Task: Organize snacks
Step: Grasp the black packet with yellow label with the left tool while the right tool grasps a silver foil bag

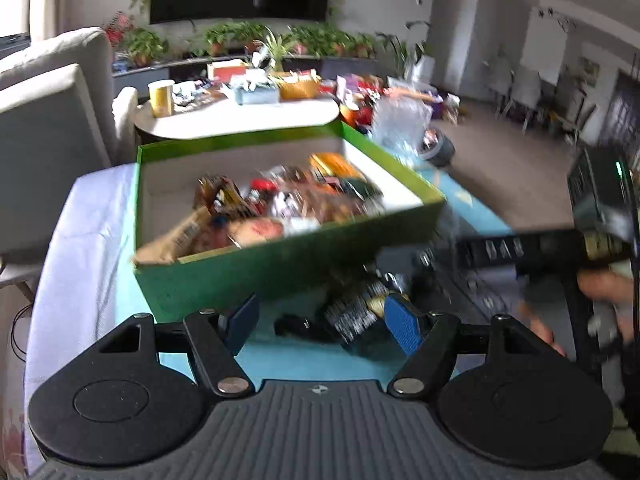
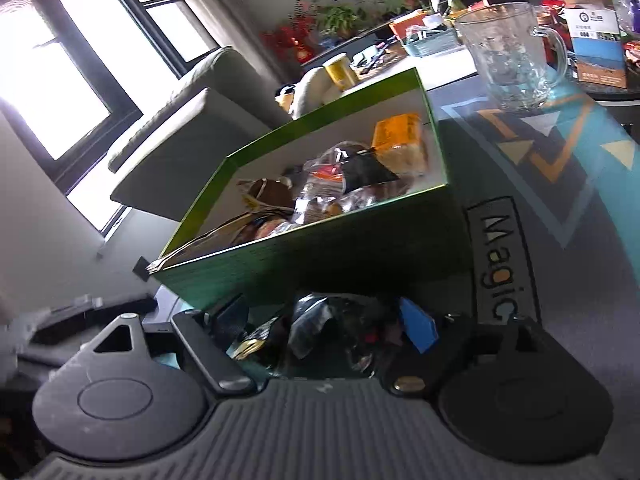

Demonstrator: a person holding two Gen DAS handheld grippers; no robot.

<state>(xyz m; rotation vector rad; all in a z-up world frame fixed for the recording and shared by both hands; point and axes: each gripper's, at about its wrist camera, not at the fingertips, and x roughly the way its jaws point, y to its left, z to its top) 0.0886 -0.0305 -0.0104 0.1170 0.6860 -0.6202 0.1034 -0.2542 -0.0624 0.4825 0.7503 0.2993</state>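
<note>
The green box stands on the surface, open at the top and already well filled with wrapped snacks: an orange packet at the far end, clear crinkly bags and a dark pouch heaped in the middle. Just in front of the box's near wall lies a dark snack packet with gold and white print, loose on the teal mat.

The left gripper hangs low before this packet with its blue pads set wide apart and nothing between them; the packet lies just ahead of the gap, toward the right pad. The right gripper is lower and closer in, its jaws also spread, with crumpled dark foil and clear wrap lying between them. Whether it actually pinches that wrap is hard to say, since the area is in shadow.

These packets look light, soft and crackly, with slick film skins that would slide under a shallow pinch. The contents are likely brittle, so a hard squeeze across the middle risks crushing them. The better hold is probably the flat sealed edge or a gathered fold of the wrapper, taken with gentle closing. A glass mug stands near the box's far corner and is fragile, so lifts toward the box should stay well away from it.
</note>
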